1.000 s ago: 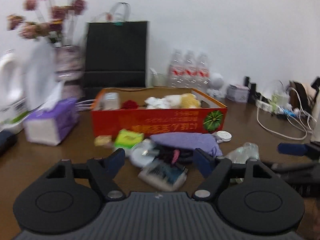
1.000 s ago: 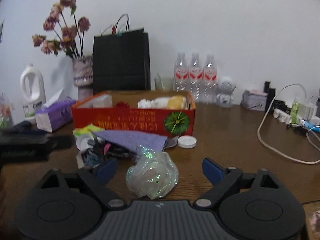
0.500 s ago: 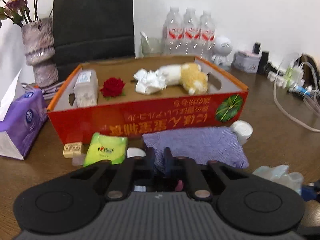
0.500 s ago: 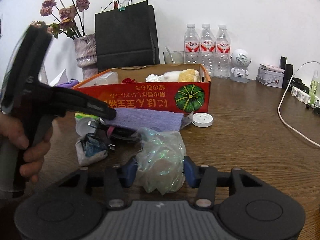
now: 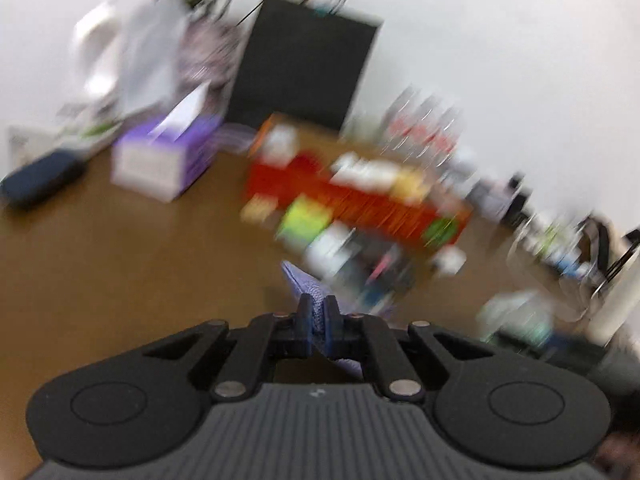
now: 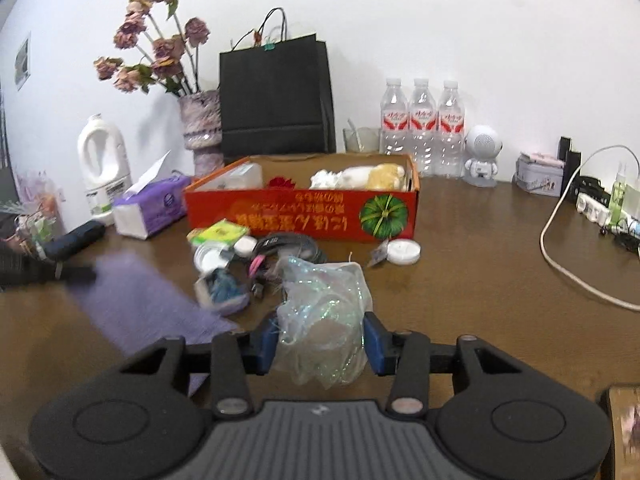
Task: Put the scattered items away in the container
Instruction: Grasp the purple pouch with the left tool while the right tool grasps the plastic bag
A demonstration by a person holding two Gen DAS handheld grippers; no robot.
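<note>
Both claws have closed within the last second. The left claw (image 5: pixel 316 312), spread a second ago over the pile, is now pressed together on a fold of the purple cloth (image 5: pixel 304 280) and has dragged it off the heap; in the right wrist view the cloth (image 6: pixel 136 300) is a blurred sheet low over the bench (image 6: pixel 480 280), left of the pile. The right claw (image 6: pixel 320 344), also wide before, now pinches the iridescent plastic bag (image 6: pixel 324 312) between its blue pads. So two scattered items look ready to go into the red cardboard box (image 6: pixel 304 216), which stands behind the pile and already holds a plush toy, tissue and a red flower. The cloth is thin and limp; the bag is crumpled, translucent and springy.
</note>
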